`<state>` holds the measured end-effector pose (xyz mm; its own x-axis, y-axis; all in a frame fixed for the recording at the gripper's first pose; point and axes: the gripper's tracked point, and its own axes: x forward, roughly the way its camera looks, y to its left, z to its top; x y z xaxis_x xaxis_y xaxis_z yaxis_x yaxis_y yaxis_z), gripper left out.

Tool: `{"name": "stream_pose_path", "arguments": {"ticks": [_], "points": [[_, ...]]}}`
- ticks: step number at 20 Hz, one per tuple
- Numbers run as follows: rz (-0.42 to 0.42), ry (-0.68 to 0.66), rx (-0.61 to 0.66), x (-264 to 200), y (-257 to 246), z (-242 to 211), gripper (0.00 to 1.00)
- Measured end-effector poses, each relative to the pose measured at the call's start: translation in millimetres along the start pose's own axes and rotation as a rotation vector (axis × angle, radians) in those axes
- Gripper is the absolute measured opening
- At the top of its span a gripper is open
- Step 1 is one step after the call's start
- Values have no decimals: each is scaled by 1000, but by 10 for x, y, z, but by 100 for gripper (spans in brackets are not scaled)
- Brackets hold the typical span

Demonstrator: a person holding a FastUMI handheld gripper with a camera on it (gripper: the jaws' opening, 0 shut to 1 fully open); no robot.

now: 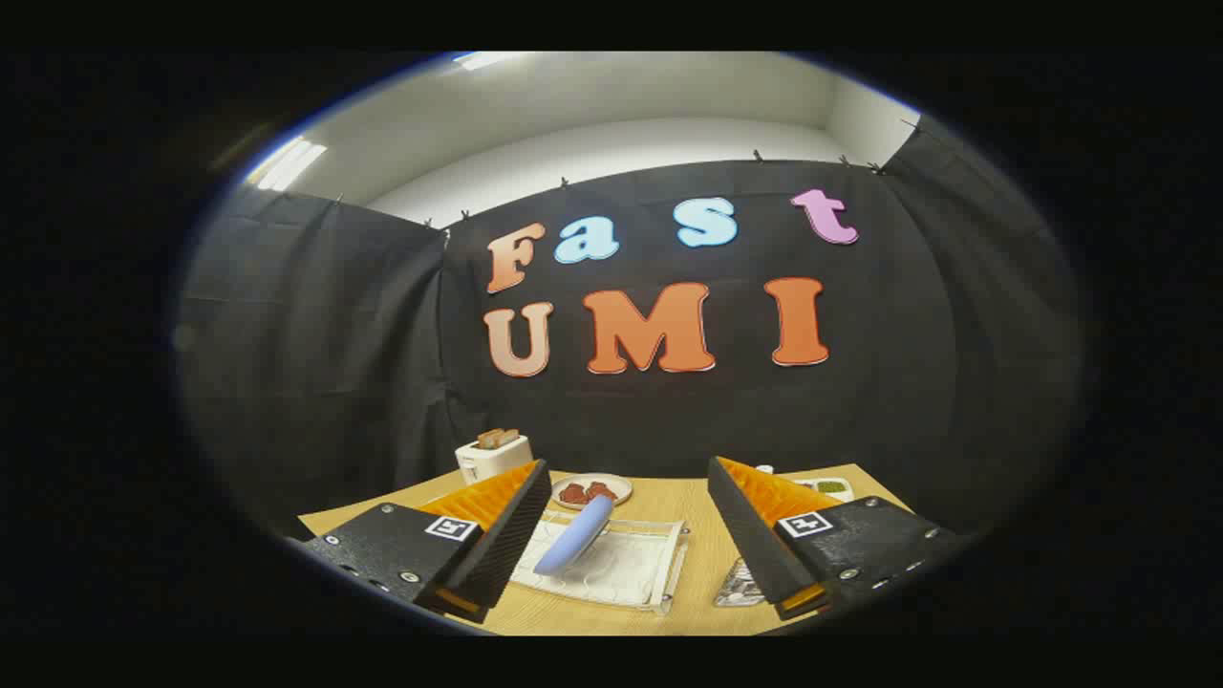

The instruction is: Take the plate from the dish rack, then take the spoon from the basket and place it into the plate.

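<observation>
Step 1: gripper (626, 545) wide open, holding nothing; blue plate (576, 535) stands in dish rack (659, 564) just ahead. Next: go down & pinch plate rim

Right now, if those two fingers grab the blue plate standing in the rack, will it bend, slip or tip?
The blue plate looks rigid, so probably no bending. It leans on edge in the dish rack, so a nudge may tip it. Its smooth rim could slip. The gripper is open.

basket (740, 585) half hidden behind a finger (764, 535).
</observation>
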<state>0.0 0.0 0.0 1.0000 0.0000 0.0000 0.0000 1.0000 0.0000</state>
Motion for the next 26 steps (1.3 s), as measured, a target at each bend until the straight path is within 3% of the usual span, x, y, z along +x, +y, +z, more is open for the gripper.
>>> {"name": "stream_pose_path", "arguments": {"ticks": [19,26], "points": [[13,-14,-17,-19,78,3,98],[47,94,-24,157,221,-154,98]]}}
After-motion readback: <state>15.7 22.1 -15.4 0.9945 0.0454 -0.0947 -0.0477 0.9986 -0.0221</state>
